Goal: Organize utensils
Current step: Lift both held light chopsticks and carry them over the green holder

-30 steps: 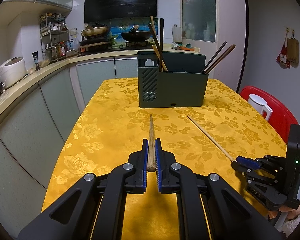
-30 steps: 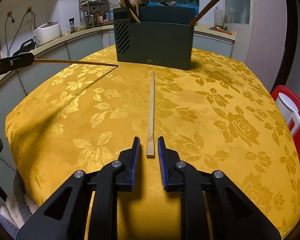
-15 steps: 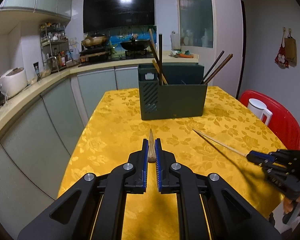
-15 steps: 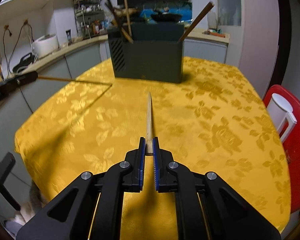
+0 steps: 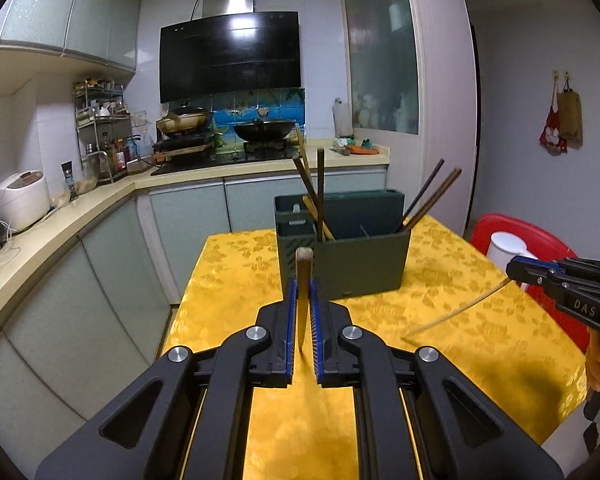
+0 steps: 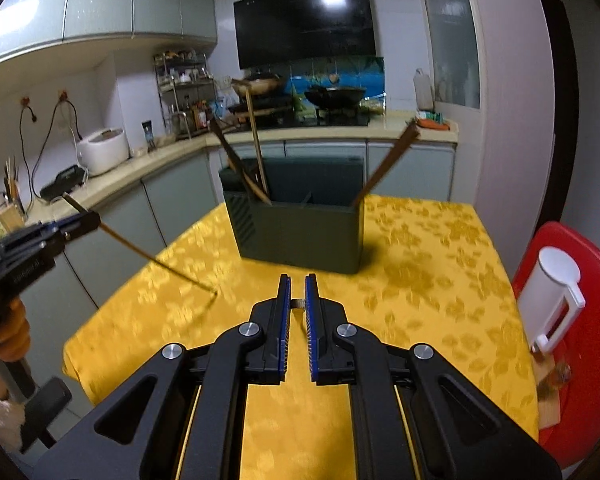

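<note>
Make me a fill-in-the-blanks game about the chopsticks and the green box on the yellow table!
1. Each hand-held gripper is shut on one ____.
2. The tablecloth under the green box is ____.
3. The left hand-held gripper and the right hand-held gripper together hold ____ chopsticks.
4. The white jug sits on a ____ chair.

Missing words: chopstick; yellow; two; red

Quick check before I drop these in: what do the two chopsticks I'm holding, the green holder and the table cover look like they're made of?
Chopstick in the left gripper: looks like wood or bamboo, matte tan-brown. Chopstick in the right gripper: paler, likely bamboo. Holder: probably moulded plastic, matte dark green, slotted side. Table cover: woven fabric, glossy yellow with a floral pattern.
</note>
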{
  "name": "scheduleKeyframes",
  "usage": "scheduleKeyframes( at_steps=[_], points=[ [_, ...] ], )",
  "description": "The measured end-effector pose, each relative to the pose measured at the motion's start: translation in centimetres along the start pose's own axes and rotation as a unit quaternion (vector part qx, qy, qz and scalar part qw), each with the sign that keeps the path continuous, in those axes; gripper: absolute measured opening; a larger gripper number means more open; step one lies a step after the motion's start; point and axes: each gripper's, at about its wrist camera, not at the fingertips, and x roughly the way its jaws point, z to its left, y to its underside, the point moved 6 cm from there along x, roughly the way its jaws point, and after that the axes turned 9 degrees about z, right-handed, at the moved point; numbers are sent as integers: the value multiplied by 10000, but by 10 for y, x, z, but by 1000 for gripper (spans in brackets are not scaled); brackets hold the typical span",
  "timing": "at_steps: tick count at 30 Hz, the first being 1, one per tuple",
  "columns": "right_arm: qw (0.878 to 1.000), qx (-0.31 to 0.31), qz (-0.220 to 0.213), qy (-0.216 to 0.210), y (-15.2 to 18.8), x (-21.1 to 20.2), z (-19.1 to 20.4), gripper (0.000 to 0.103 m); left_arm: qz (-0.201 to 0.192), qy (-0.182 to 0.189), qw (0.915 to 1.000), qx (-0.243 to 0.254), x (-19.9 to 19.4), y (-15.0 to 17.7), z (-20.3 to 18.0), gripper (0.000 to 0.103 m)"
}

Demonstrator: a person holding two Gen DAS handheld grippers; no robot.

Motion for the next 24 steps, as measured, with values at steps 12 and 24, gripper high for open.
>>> scheduleKeyframes(
  at_steps=[12,24],
  points=[
    [9995,144,201,-173,-49,17,-6,8,51,469,9983,-352,15,-25,21,6],
    [9994,180,252,-129,-95,19,-18,8,171,627,9979,-69,23,-66,11,6]
  ],
)
